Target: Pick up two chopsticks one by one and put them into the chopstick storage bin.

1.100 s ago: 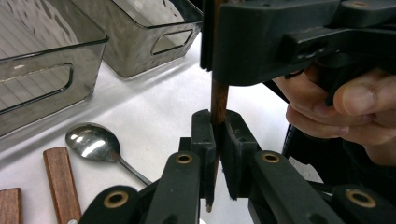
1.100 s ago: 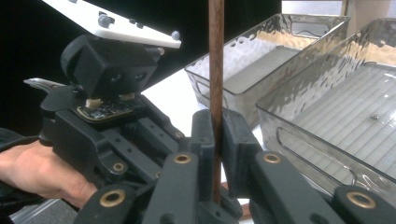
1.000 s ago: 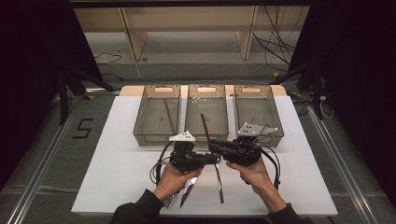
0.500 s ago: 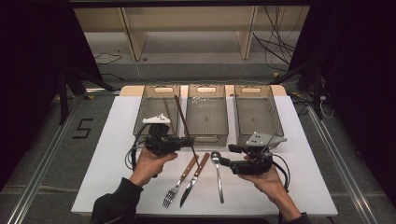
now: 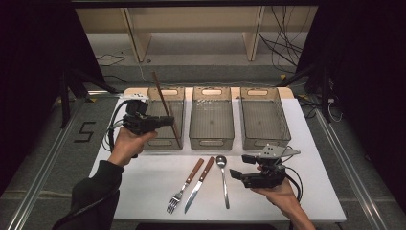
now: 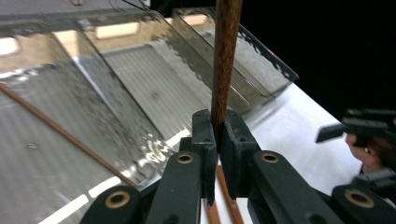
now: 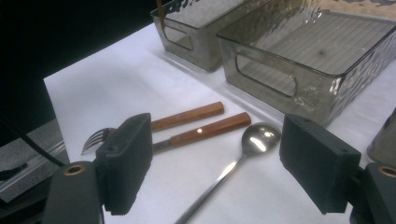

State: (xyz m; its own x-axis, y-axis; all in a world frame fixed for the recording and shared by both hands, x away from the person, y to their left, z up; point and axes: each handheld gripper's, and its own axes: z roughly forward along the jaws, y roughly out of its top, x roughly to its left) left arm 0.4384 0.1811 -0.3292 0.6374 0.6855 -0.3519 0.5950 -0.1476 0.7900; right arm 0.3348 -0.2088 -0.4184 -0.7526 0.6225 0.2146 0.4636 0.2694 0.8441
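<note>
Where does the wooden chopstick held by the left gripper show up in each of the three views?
High view: chopstick slants over the left bin, upper left, clamped in the left gripper.
Left gripper view: it rises from the shut jaws through the top centre.
Right gripper view: a short brown piece at the top edge, over the farther bin.
Shared landmark: the middle bin.

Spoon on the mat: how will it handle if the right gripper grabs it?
The spoon looks like polished metal, so probably slippery between the pads. Its thin handle lies flat on the table, likely awkward to get under. Probably stiff and light.
</note>
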